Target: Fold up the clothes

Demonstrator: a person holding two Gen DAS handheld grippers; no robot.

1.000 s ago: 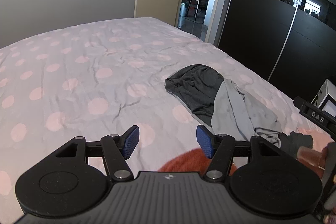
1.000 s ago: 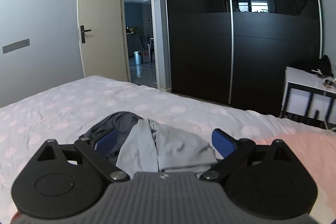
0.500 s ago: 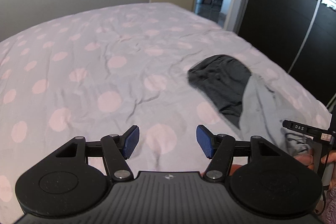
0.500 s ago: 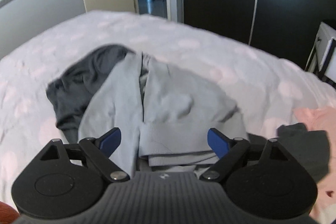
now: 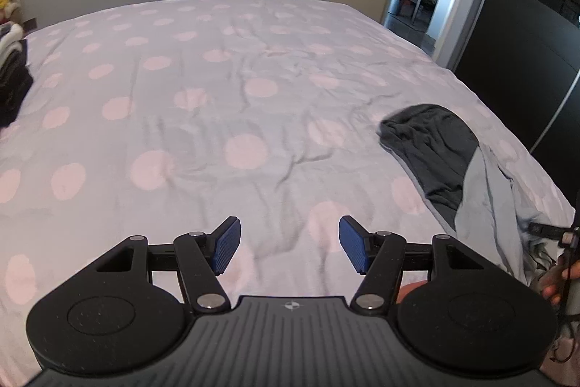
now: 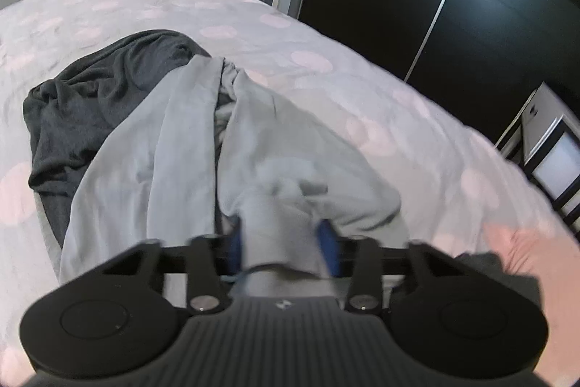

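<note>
Task barely begun: nothing folded yet. The light grey garment (image 6: 253,147) lies crumpled over a dark grey garment (image 6: 94,97) at approx 3 o'clock on the bed (image 5: 217,97). Right tongs (image 6: 284,247) now pinch its hem; 0.5 s ago they gaped wide above it. Left tongs (image 5: 288,243) are wide, empty, unchanged, now farther left of the pile.

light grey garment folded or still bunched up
Bunched, not folded: the light grey garment lies crumpled over the dark grey one, its hem pinched in the right gripper.
</note>
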